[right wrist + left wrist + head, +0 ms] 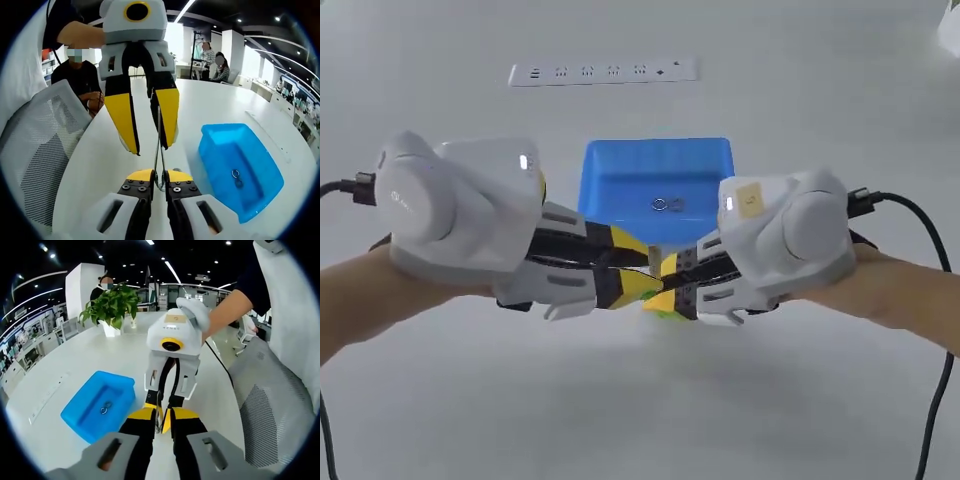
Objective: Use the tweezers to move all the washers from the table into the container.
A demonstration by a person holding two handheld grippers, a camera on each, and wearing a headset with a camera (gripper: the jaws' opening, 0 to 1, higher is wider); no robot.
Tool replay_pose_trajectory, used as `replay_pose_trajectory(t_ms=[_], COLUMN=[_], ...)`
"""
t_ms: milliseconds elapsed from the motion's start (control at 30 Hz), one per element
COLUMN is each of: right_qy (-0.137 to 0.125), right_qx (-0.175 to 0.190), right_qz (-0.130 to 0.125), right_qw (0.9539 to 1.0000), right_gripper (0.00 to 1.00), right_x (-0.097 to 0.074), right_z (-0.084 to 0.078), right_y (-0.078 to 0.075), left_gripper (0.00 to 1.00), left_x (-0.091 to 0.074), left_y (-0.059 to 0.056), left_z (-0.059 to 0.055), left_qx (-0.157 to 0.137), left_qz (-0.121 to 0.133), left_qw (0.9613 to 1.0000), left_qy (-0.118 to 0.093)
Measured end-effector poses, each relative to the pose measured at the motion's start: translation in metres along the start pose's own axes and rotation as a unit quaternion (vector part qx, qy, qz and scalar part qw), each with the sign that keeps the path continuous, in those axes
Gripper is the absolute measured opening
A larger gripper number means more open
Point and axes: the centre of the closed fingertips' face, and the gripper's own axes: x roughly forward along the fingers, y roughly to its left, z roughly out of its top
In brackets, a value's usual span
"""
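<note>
Currently your 2 grippers meet nose to nose above the near middle of the white table [640, 400], just on the near side of the blue container [610, 180]. Your right gripper [159, 177] has its yellow-tipped jaws pressed together on the looped end of the tweezers [159, 140], whose thin metal legs run straight out toward the other tool. Your left gripper [151, 147] has its jaws spread, 1 on each side of those legs, which lie closer to 1 finger than to the other. The washers [666, 205] lie in a small touching cluster on the floor of the container, near its middle. A white power strip [605, 72] lies at the far side of the table, well beyond the container. A yellow label [748, 200] sits on your right gripper's white housing. Its mark is too small to read, and the faint lettering on your left gripper's housing is likewise unreadable.
</note>
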Motion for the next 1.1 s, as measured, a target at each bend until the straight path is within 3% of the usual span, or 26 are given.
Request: replay_pose_trajectory(t_ms=[167,267,533,800,1100], right_qy=[-0.010,-0.008,-0.011,-0.012,-0.027], right_qx=[0.009,0.010,0.004,-0.006,-0.015], right_qz=[-0.010,-0.013,-0.014,-0.027,-0.050], right_qw=[0.9999,0.9998,0.9998,0.9996,0.9982], right_gripper=[0.09,0.09,0.10,0.10,0.10], right_x=[-0.007,-0.011,-0.025,-0.042,-0.060], right_z=[0.005,0.007,0.018,0.035,0.065], right_y=[-0.002,-0.002,0.003,-0.006,-0.023], left_gripper=[0.20,0.27,0.42,0.60,0.75], left_x=[-0.013,-0.020,-0.043,-0.064,-0.070], left_y=[0.001,0.003,-0.001,-0.009,-0.016], left_z=[0.011,0.001,-0.019,-0.028,-0.038], left_qx=[-0.019,-0.031,-0.055,-0.069,-0.085], left_qz=[0.021,0.040,0.078,0.121,0.155], left_qw=[0.9993,0.9987,0.9954,0.9902,0.9842], left_qy=[-0.023,-0.003,0.011,0.006,-0.002])
